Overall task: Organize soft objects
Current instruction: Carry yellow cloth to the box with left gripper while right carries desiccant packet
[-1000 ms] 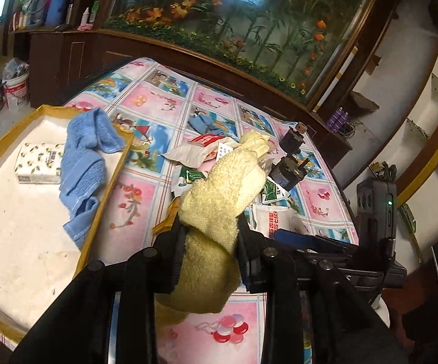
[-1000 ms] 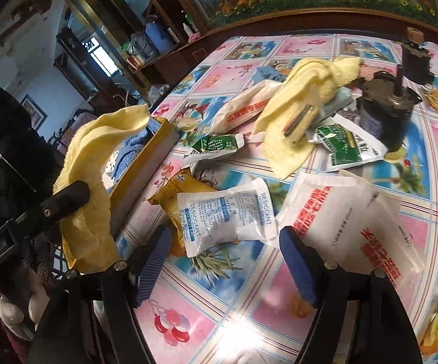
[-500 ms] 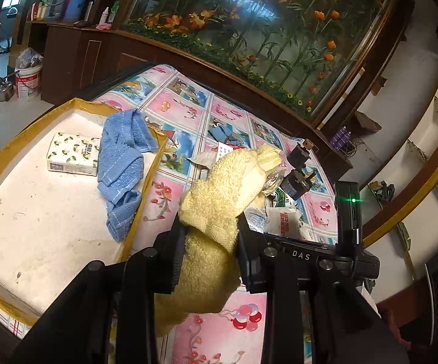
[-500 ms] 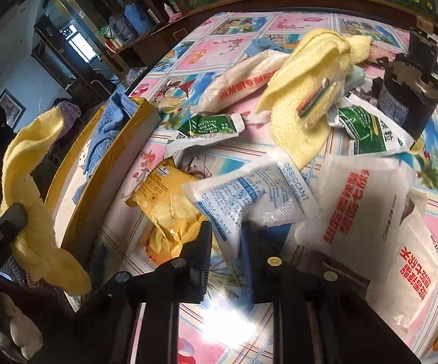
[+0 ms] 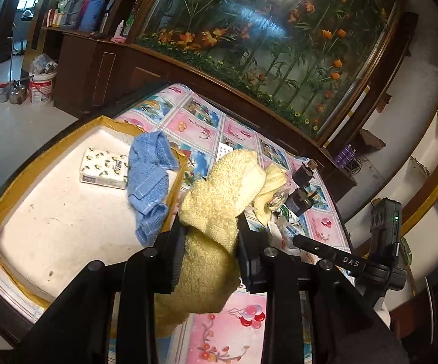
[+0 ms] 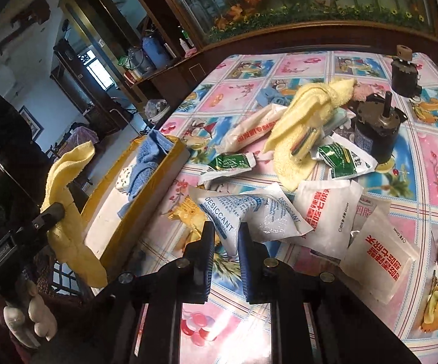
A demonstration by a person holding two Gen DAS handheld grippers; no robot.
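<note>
Grippers Both Loaded Over Cluttered Table

Left gripper [image 5: 208, 250] is clamping a yellow towel [image 5: 219, 194], hanging beside the gold-edged tray [image 5: 41, 156]. Right gripper [image 6: 225, 242] is pinching a corner of the white desiccant packet [image 6: 249, 212], jaws narrow, packet lying on the patterned tablecloth [image 6: 431, 151].

A long glass tank [image 5: 249, 39] of bamboo stems and orange flowers fills the back wall. Under its left end stands a dark wooden cabinet [image 5: 97, 63], with a blue flask [image 5: 90, 12] and some bottles on the shelf beside the tank. A white bucket [image 5: 42, 86] sits on the pale floor left of that cabinet. In front of the tank lies a cartoon-print tablecloth [image 5: 188, 127]. On it stand two dark motors, the small one [image 6: 404, 72] nearer the tank and the large one [image 6: 376, 133] farther out.
</note>
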